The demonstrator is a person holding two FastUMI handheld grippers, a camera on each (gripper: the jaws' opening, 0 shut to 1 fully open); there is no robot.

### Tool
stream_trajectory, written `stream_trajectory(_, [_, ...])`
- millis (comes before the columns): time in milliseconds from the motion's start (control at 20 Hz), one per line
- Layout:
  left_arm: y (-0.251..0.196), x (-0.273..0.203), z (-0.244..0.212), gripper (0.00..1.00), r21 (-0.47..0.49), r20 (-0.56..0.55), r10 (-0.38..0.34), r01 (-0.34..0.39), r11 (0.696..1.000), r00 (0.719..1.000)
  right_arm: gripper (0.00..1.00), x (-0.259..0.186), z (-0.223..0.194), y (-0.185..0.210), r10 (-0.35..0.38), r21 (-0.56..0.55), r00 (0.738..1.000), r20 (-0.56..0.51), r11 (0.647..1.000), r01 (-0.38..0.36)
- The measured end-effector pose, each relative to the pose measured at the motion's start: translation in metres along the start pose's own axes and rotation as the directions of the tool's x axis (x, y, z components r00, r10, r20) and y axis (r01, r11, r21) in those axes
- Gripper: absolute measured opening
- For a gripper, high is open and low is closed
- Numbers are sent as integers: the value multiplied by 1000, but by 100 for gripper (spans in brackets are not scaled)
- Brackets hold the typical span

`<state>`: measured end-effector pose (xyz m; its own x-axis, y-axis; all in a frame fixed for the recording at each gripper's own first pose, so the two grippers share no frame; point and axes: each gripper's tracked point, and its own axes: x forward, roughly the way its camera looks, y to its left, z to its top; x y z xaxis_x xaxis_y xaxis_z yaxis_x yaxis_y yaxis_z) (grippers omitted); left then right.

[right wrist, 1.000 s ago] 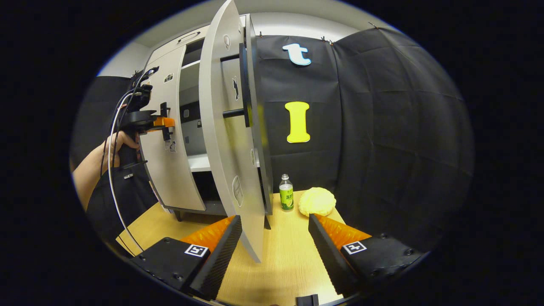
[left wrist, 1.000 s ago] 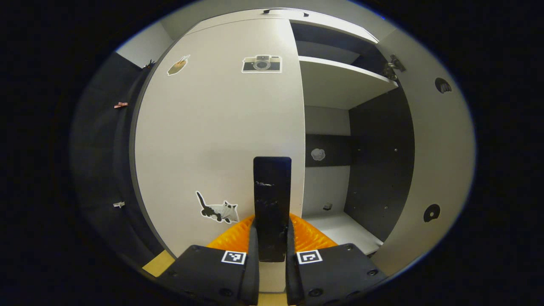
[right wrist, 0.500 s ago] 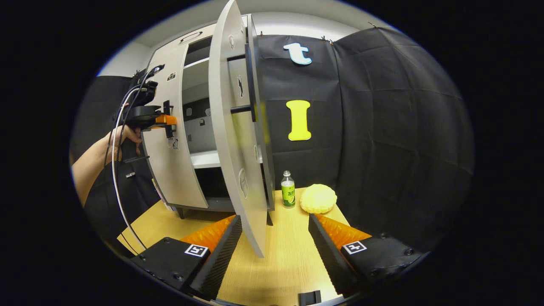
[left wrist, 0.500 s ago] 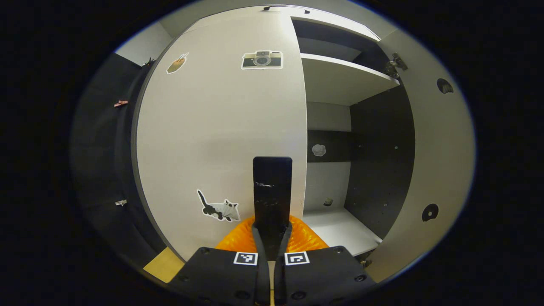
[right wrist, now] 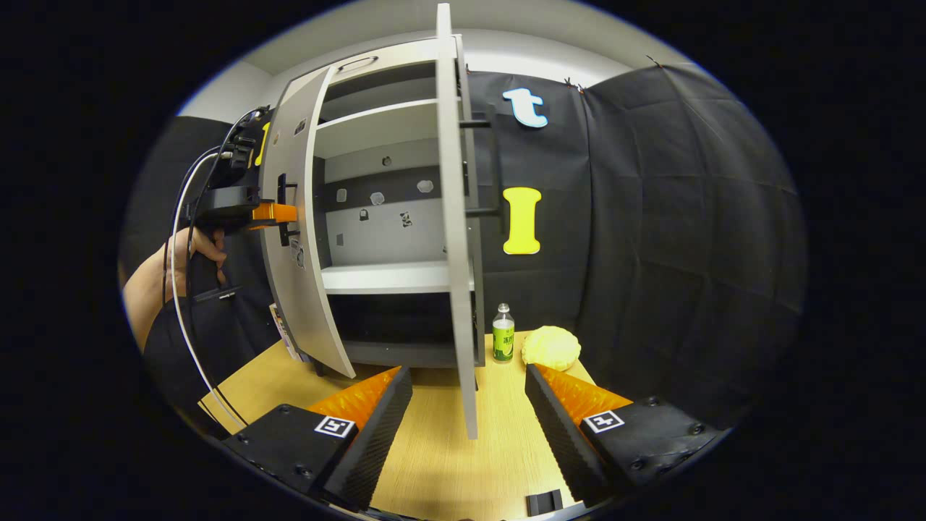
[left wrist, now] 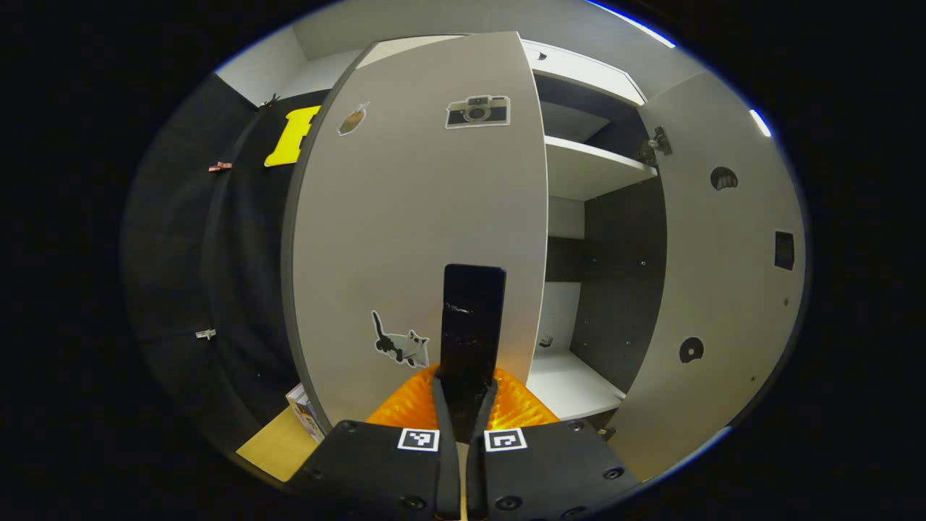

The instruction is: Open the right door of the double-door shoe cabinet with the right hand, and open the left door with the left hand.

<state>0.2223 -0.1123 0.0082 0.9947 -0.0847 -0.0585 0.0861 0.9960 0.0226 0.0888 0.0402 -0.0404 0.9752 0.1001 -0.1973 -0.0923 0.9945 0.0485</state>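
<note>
- My left gripper (left wrist: 463,405) was clamped on the left door's handle (left wrist: 472,340)
- My right gripper (right wrist: 469,405) hung wide open, holding nothing
- Left door (left wrist: 419,217) seemed stiff, light on its hinges

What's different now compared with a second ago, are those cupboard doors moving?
Yes. The left gripper closed on the left door's handle and has pulled the left door part-way open. The right door, already open, now appears edge-on between the open right gripper's fingers. The bottle and the yellow bun-like thing stayed put on the table.
</note>
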Motion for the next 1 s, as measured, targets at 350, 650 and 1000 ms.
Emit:
stream_trajectory(350, [20, -37, 6, 9, -10, 23, -64, 64, 998, 998, 99, -12, 3, 44, 18, 10, 999, 33, 1000, -19])
stream_trajectory(650, [71, -77, 4, 6, -15, 39, -62, 63, 998, 997, 99, -22, 9, 67, 15, 2, 996, 86, 1000, -15])
stream_trajectory(1000, [166, -96, 5, 5, -12, 57, 43, -42, 999, 997, 98, -31, 12, 66, -20, -21, 993, 116, 1000, 22])
